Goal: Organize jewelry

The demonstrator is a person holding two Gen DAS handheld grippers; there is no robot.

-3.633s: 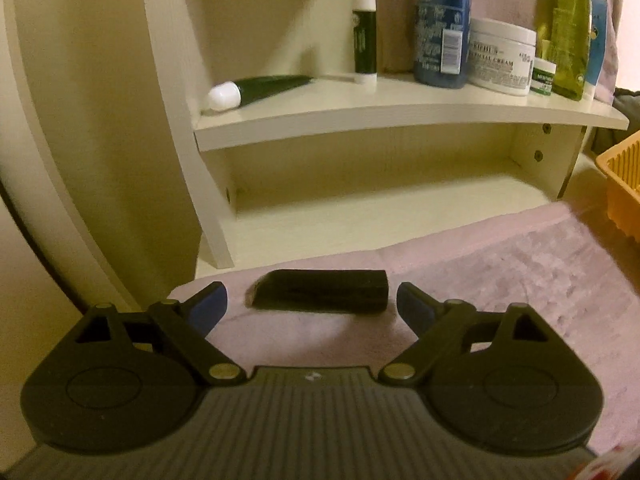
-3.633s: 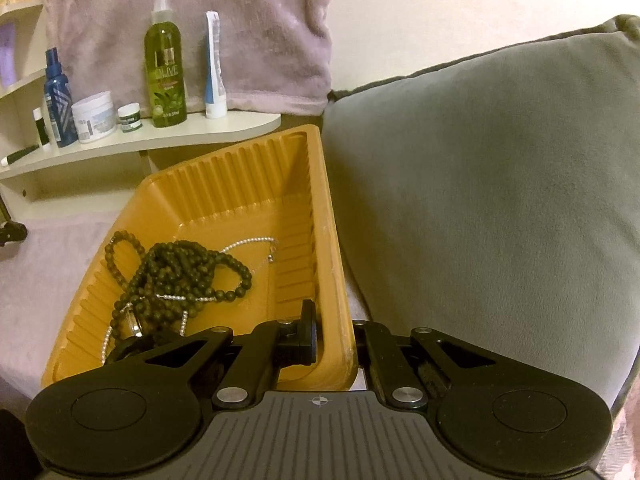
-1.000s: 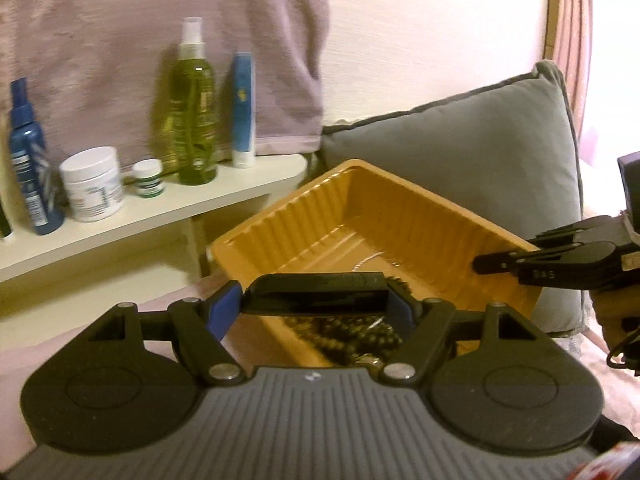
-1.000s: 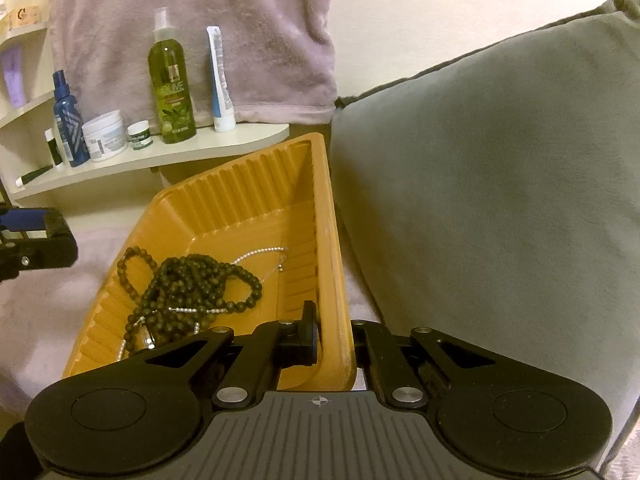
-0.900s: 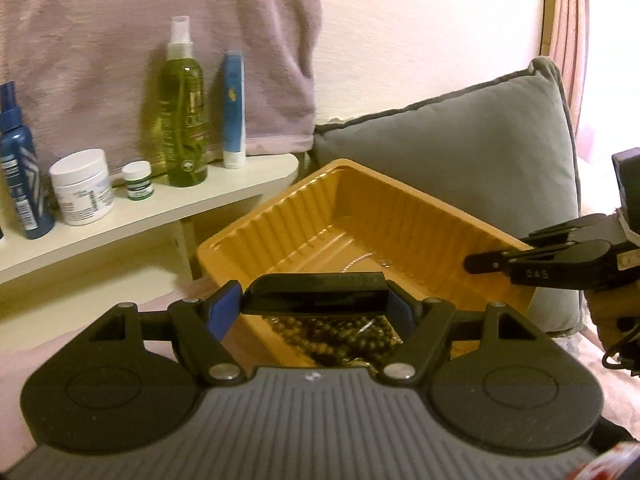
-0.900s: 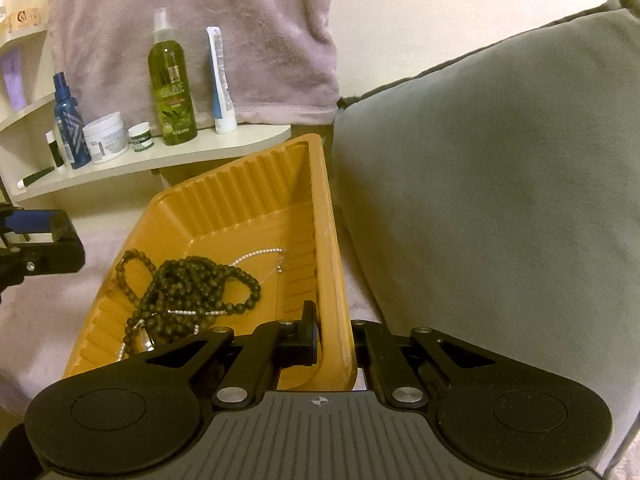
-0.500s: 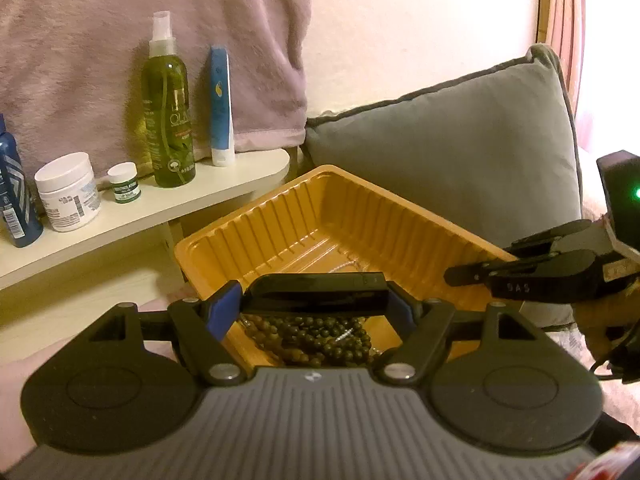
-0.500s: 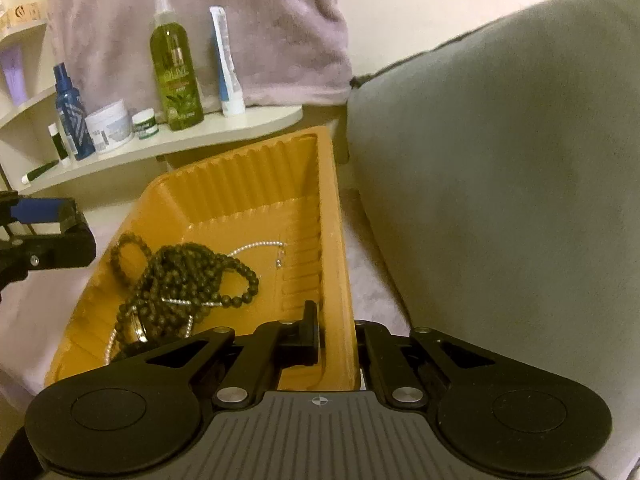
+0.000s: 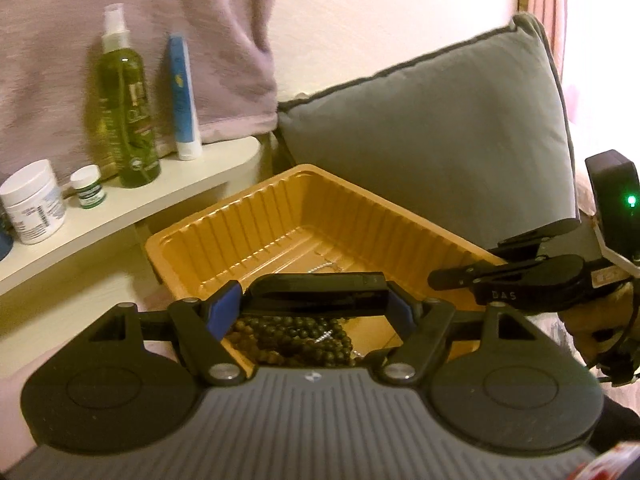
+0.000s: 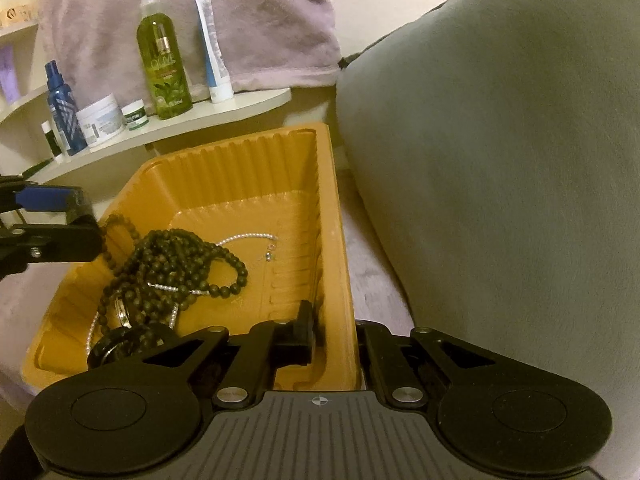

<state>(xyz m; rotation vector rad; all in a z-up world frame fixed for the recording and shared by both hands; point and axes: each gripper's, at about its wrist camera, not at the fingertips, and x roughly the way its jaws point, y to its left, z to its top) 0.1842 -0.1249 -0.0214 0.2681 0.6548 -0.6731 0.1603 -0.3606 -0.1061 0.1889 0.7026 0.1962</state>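
A mauve plush cover (image 10: 372,276) lies under everything, with a cream shelf (image 9: 132,196) of toiletries ahead and to the left of the left gripper (image 9: 316,300) and a grey cushion (image 10: 500,160) to the right of the right gripper (image 10: 334,336). Only the left wrist view shows a hand (image 9: 596,320) behind the right gripper; only the right wrist view shows the tray's whole floor. The left gripper clamps a black oblong case (image 9: 316,294) crosswise just above the orange ribbed tray (image 10: 256,168). The right gripper is pinched closed on the tray's near right wall. Inside the tray, ahead and left of it, lie tangled dark bead strands (image 10: 172,264) and a thin silver chain (image 10: 248,237).
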